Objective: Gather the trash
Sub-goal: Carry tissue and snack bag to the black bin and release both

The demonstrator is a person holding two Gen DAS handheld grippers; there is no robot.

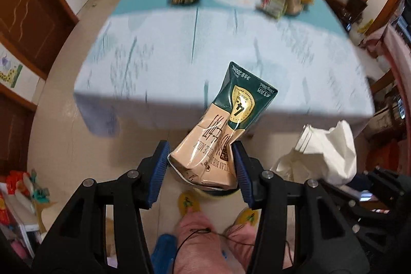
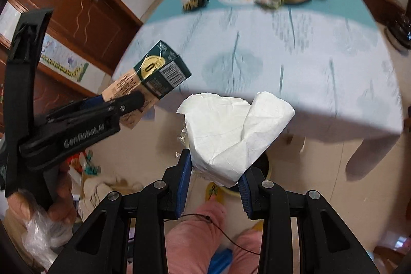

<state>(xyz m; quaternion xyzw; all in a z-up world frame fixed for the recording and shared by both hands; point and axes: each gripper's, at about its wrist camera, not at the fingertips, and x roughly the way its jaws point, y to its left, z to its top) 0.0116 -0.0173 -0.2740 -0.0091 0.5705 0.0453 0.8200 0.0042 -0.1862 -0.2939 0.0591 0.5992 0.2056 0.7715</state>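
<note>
The crushed milk carton (image 1: 221, 135), green at the top and beige below, sits clamped between the blue pads (image 1: 160, 166) of your left gripper (image 1: 203, 166); the pads press on both sides of its dented lower body, and the carton tilts up and to the right. It is held in the air in front of the near edge of the tabletop (image 1: 179, 43), above the floor. Your right gripper (image 2: 215, 181) is closed on a crumpled sheet of white paper (image 2: 231, 132), which stands up between its pads and fans out above them. That paper is likewise held off the tabletop, in front of its near edge. In the right wrist view, your left gripper appears at the left with the carton projecting from it, and a hand (image 2: 60, 199) grips its handle. Both grippers point steeply downward: your pink trousers (image 1: 195, 238) and yellow slippers (image 1: 188, 202) show beneath them. Further items, blurred, lie in a cluster at the far end of the tabletop, which is covered by a pale blue cloth with a teal band (image 2: 164, 12). A brown wooden door (image 2: 77, 7) stands at the left.
</note>
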